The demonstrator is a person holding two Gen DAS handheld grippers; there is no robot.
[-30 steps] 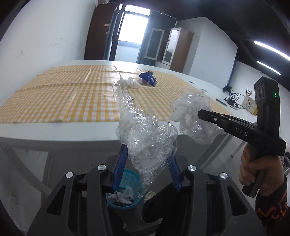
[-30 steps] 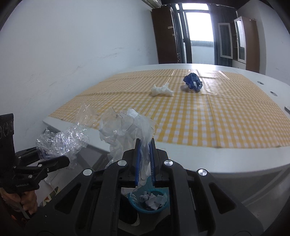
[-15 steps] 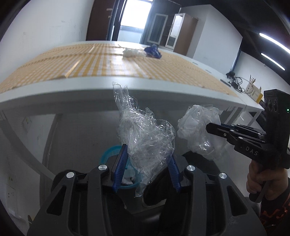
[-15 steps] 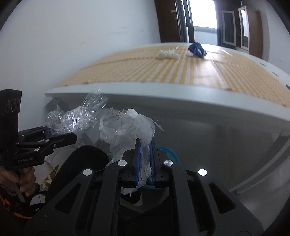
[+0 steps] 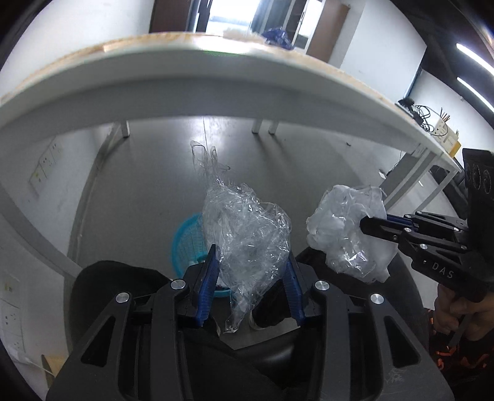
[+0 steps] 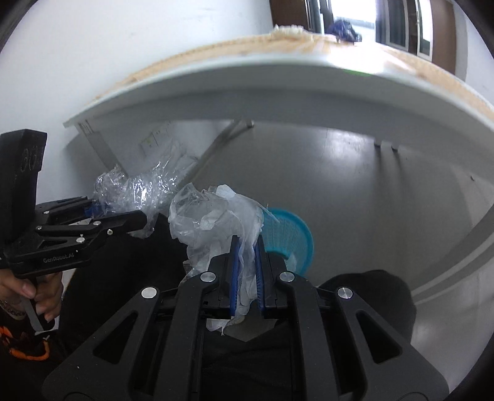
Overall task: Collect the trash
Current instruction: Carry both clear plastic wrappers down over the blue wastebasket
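Observation:
My left gripper [image 5: 250, 262] is shut on a crumpled clear plastic wrap [image 5: 245, 228], which also shows in the right wrist view [image 6: 136, 188]. My right gripper [image 6: 246, 246] is shut on a whitish crumpled plastic bag [image 6: 216, 222], seen to the right in the left wrist view [image 5: 342, 234]. Both hang below the table edge, above a blue mesh trash basket [image 5: 188, 234] on the floor, also in the right wrist view [image 6: 291, 240]. The left gripper [image 6: 136, 220] appears at the left of the right wrist view; the right gripper [image 5: 370, 226] at the right of the left wrist view.
The white table edge [image 5: 216, 83] arches overhead, its legs [image 5: 262, 126] behind the basket. A blue crumpled scrap [image 5: 278, 34] and a white scrap [image 6: 288, 29] lie on the tabletop. Grey floor [image 6: 355, 191] surrounds the basket. A white wall with sockets [image 5: 43, 172] stands at the left.
Both grippers have dropped from tabletop height to below the table edge, still holding their plastic. The blue basket is now nearer beneath them.

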